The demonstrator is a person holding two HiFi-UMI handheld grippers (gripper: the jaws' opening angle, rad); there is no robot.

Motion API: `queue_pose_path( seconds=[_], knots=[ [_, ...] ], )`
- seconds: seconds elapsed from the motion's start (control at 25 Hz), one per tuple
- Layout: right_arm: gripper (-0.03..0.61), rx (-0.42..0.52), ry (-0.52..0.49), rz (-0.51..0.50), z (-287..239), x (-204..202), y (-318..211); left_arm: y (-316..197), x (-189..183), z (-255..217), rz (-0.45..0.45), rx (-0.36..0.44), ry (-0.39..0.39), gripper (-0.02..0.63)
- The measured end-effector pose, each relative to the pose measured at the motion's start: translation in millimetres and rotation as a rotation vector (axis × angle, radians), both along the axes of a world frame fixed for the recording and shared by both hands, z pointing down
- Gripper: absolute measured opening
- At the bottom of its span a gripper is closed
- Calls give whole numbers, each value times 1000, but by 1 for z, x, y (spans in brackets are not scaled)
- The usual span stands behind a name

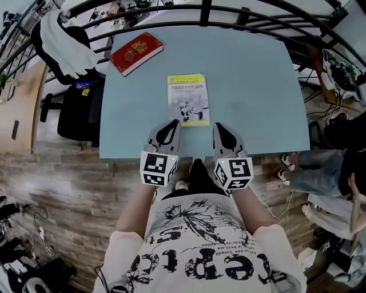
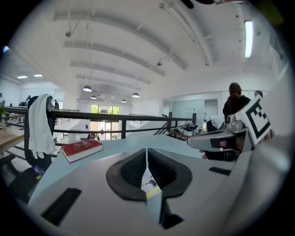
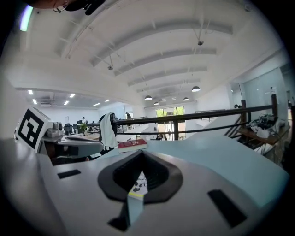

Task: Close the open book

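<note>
A pale blue table (image 1: 257, 86) stands in a bright hall with an arched white ceiling. A black railing (image 1: 206, 14) runs behind the table, and wood-look flooring (image 1: 74, 189) lies below it.

I stand at the table's near edge with both arms bent and held close to my body. My two grippers sit side by side and point forward over the edge, tipped slightly downward. Each marker cube faces back toward me, the left cube (image 1: 158, 166) and the right cube (image 1: 234, 173).

The left gripper (image 1: 171, 126) has its jaws closed, the dark pads meeting at the tip with nothing between them. The right gripper (image 1: 222, 129) is the same: jaws together and empty.

The thin book (image 1: 188, 98), with a yellow-green band across its cover, lies closed and flat on the table. It is just beyond the two gripper tips and roughly centred between them, and neither gripper touches it.

A thicker red book (image 1: 136, 52) lies closed at the far left corner of the table, well apart from the thin one. A white cloth (image 1: 66, 48) hangs over a dark chair beside that corner.
</note>
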State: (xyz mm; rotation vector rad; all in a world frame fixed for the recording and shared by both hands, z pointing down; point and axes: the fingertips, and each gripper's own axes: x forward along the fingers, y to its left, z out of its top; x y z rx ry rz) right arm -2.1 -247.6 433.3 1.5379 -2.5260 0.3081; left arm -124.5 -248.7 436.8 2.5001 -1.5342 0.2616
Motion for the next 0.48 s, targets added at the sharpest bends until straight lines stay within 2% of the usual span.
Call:
queue_pose_path(
  seconds=[0.2,0.36,0.48],
  knots=[
    [11,154,41,-44,-39,-16,29,32,-20,-54,-29,141,25,20],
    [11,236,43,-69,-61,-21,52,60,-32,-80,-28,207,34,20],
    [11,303,37,-78,-77,-22,66,78,-42,-91,-59,251,23,20]
  ],
)
